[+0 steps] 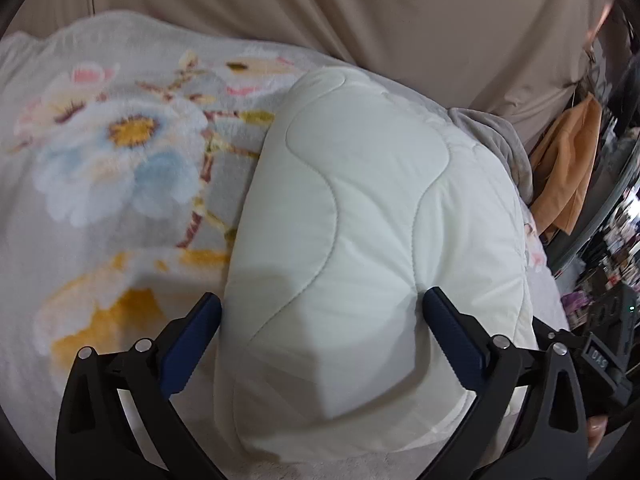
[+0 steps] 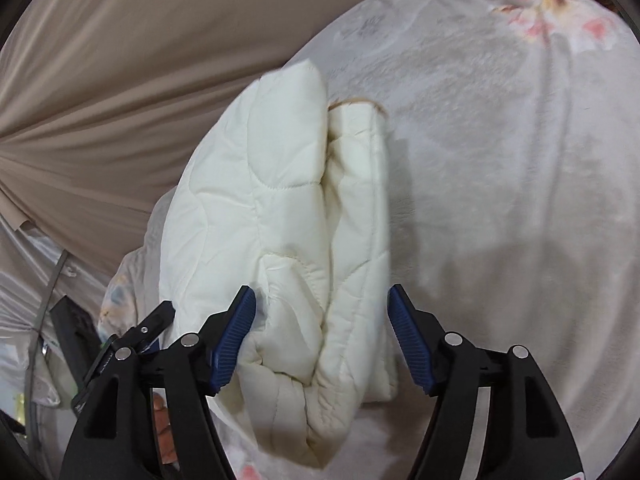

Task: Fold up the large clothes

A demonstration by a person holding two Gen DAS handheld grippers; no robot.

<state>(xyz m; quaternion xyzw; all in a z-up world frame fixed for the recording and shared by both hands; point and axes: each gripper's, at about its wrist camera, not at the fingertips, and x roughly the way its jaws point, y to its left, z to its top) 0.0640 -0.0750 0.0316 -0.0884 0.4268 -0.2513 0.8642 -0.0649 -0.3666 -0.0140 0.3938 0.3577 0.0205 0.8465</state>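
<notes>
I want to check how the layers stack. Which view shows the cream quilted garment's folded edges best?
The right wrist view: the cream quilted garment shows its stacked layers side-on between the open right tongs. The left wrist view shows only its smooth top panel.

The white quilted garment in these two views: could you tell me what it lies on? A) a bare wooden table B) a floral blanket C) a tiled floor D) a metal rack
B: the folded white quilted garment rests on a pale fleecy floral blanket, whose flower print shows beside it in the left wrist view and at the far edge in the right wrist view.
</notes>
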